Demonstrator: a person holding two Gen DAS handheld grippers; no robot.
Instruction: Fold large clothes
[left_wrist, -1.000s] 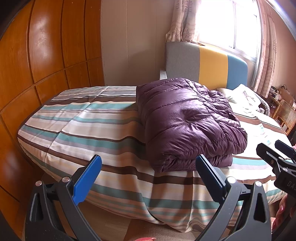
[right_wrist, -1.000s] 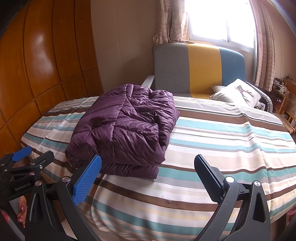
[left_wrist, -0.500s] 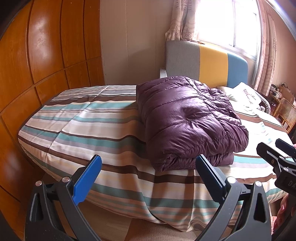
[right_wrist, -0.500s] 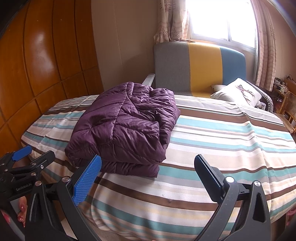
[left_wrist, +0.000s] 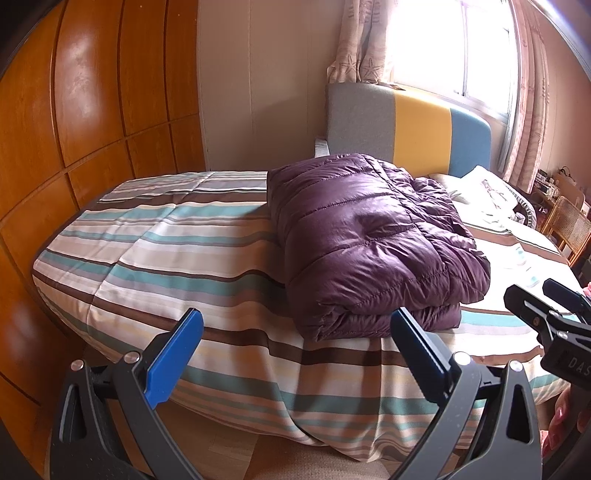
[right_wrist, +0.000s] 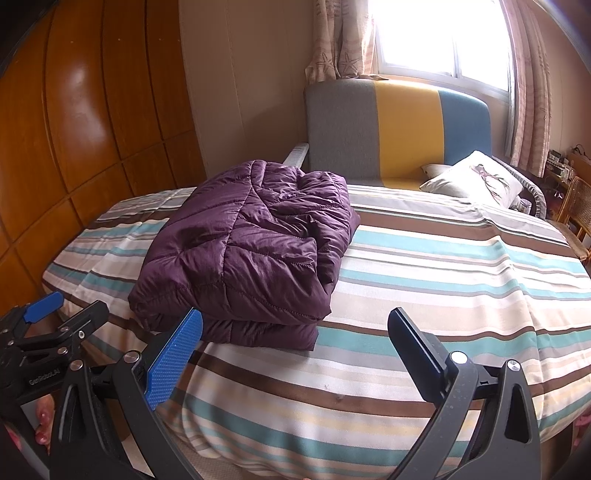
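Note:
A purple quilted puffer jacket (left_wrist: 369, 240) (right_wrist: 251, 251) lies folded in a thick bundle on the striped bed cover (left_wrist: 166, 251) (right_wrist: 443, 266), near the bed's front edge. My left gripper (left_wrist: 295, 332) hangs open in front of the bed, off the cover, with nothing between its fingers. My right gripper (right_wrist: 295, 332) is open too, empty, just short of the bundle's near right corner. Each gripper shows at the edge of the other's view: the right one (left_wrist: 546, 314) and the left one (right_wrist: 55, 321).
A wooden wardrobe (left_wrist: 74, 129) runs close along the left. A grey, yellow and blue headboard (right_wrist: 399, 125) and a white pillow (right_wrist: 476, 181) are at the back under a bright window. A wicker chair (left_wrist: 572, 225) stands at the far right.
Both grippers drew back slightly and tilted up; the jacket sits a little higher and farther in both views. The jacket itself has not moved.

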